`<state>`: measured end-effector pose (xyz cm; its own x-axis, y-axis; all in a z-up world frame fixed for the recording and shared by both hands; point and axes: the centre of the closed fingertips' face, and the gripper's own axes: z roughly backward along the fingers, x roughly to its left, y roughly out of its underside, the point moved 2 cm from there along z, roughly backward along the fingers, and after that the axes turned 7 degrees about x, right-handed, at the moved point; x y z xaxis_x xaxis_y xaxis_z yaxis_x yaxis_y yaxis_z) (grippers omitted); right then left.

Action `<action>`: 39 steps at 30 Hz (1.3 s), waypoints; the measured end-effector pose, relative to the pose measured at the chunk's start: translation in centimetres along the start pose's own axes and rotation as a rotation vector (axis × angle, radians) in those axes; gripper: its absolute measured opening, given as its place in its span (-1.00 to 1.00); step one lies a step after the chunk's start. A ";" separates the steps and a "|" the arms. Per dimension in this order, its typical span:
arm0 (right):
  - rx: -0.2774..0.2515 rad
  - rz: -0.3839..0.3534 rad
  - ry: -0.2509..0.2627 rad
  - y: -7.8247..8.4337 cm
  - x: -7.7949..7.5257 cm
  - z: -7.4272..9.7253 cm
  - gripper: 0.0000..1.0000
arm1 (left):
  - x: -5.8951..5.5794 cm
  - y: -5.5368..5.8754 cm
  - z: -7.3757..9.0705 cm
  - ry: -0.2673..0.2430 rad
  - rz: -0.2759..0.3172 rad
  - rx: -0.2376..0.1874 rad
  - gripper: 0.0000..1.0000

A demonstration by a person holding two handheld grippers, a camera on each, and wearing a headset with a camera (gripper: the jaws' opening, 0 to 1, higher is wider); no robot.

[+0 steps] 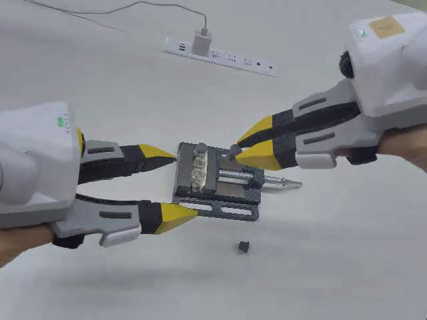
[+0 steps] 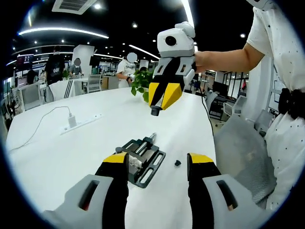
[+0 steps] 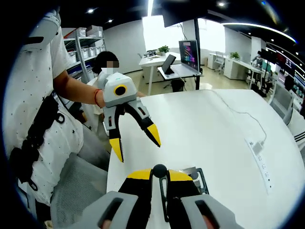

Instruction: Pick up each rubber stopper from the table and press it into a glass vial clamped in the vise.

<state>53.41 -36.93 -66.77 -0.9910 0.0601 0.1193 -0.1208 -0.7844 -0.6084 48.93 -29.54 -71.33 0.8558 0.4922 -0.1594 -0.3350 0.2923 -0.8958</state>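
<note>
A small dark vise (image 1: 217,183) sits mid-table holding clear glass vials (image 1: 198,168); one vial at the far end carries a grey stopper (image 1: 201,147). My right gripper (image 1: 239,149) is shut on a grey rubber stopper (image 1: 233,151), held just above the vise's right side; the stopper (image 3: 158,170) shows between its tips in the right gripper view, and that stopper (image 2: 155,111) hangs above the vise (image 2: 141,160) in the left gripper view. My left gripper (image 1: 181,185) stands open at the vise's left, with nothing between its fingers. A loose dark stopper (image 1: 243,247) lies on the table in front of the vise.
A white power strip (image 1: 220,55) with a plugged-in charger and cable lies at the back of the white table (image 1: 333,253). The vise's screw handle (image 1: 280,181) sticks out to the right. A person in a white dotted shirt (image 2: 281,71) stands beside the table.
</note>
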 end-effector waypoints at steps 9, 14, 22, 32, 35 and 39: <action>0.113 -0.022 0.045 0.0 -2.9 -2.7 -0.89 | 1.6 2.3 1.5 -0.041 -0.008 0.016 0.30; 0.196 -0.023 0.065 0.9 -4.2 -4.1 -0.89 | 2.2 2.8 1.9 -0.043 -0.004 0.004 0.49; 0.284 -0.031 0.064 2.1 -5.1 -6.4 -0.89 | 2.9 2.9 1.9 -0.044 -0.027 -0.023 0.74; 0.354 -0.042 0.045 3.3 -5.1 -8.9 -0.89 | 3.5 3.7 2.1 -0.043 -0.006 -0.035 0.80; 0.383 -0.035 0.051 4.2 -5.7 -9.7 -0.89 | 3.6 3.8 2.2 -0.050 -0.001 -0.044 0.84; 0.391 -0.037 0.047 4.5 -5.7 -10.0 -0.89 | 3.6 4.2 2.1 -0.046 0.001 -0.034 0.86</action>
<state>57.90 -34.62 -78.04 -0.9890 0.1137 0.0943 -0.1346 -0.9565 -0.2589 49.79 -24.84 -74.77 0.8359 0.5303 -0.1416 -0.3214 0.2638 -0.9095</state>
